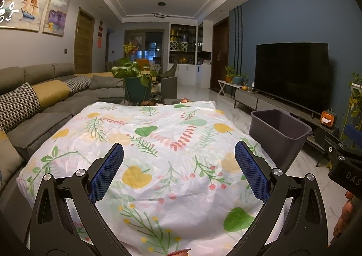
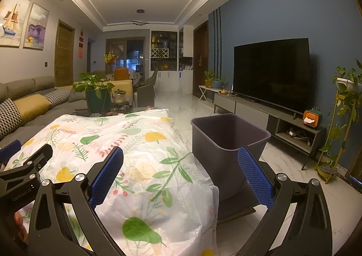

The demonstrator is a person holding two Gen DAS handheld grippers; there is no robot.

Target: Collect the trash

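A grey sectional sofa (image 1: 45, 106) with yellow and houndstooth cushions was seen along the left side of the room. Beside it stood a table covered by a thin, crinkled plastic tablecloth (image 1: 158, 154) printed with leaves, pears and berries.

The left gripper (image 1: 178, 165) was held above the near part of this cloth, its blue-padded jaws spread wide and nothing between them. The right gripper (image 2: 181, 167) was held to its right, over the table's right edge, likewise spread wide and empty.

No loose trash could be made out on the cloth in either view. Only a reddish sliver (image 1: 178, 251) was caught at the bottom edge of the left wrist view, and what it was could not be told. Small items at the far end of the table were too small to identify.

To the right of the table, on the marble floor, a dark grey trash bin (image 2: 228, 142) stood open, just beside the draped edge of the cloth. No contents were visible, though its floor was hidden.

It was judged that the cloth itself might be the thing to be gathered. If so, it would be light, limp and slippery, and prone to tearing or sliding out of a shallow pinch. A bunched fold near a hanging corner at the table edge would best be taken deep between the pads.

Further right, a television (image 2: 271, 72) on a low cabinet was seen against the blue wall.
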